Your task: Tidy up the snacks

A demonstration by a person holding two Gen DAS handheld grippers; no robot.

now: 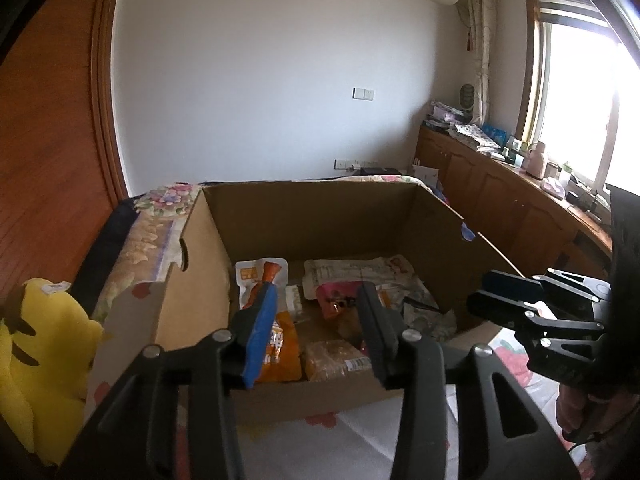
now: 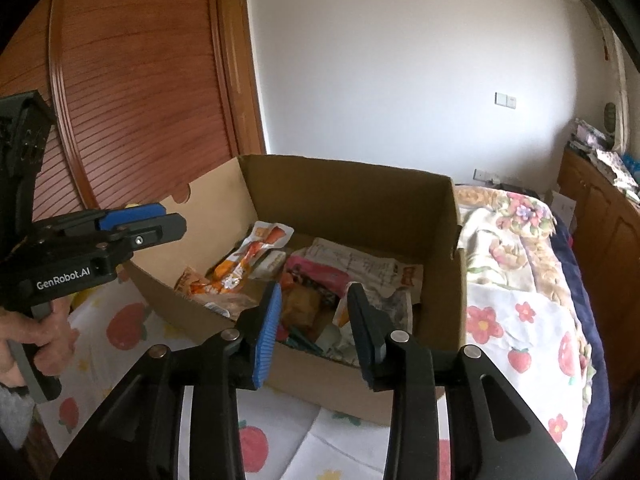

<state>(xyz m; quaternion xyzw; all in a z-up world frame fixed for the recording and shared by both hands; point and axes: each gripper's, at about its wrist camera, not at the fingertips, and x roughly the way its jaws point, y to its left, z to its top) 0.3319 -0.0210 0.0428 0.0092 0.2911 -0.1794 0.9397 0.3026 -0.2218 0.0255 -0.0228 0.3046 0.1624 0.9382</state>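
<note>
An open cardboard box [image 1: 304,216] sits on a bed and holds several snack packets: an orange-and-white pouch [image 1: 260,280], an orange bag [image 1: 282,350], a wrapped tan cake [image 1: 334,360], a pink packet [image 1: 336,294] and a white printed bag [image 1: 356,270]. My left gripper [image 1: 316,332] is open and empty, held above the box's near edge. My right gripper [image 2: 314,332] is open and empty over the box's near right corner [image 2: 444,280]. It also shows in the left wrist view [image 1: 500,296], and the left gripper in the right wrist view [image 2: 160,218]. The pouch [image 2: 256,252] and the pink packet [image 2: 320,276] show in the right wrist view too.
A yellow plush toy [image 1: 40,356] lies left of the box. The bed has a strawberry-print sheet [image 2: 120,332] and a floral quilt [image 2: 516,280]. A wooden wardrobe [image 2: 132,80] stands at left. A wooden cabinet [image 1: 500,192] with clutter runs under the window.
</note>
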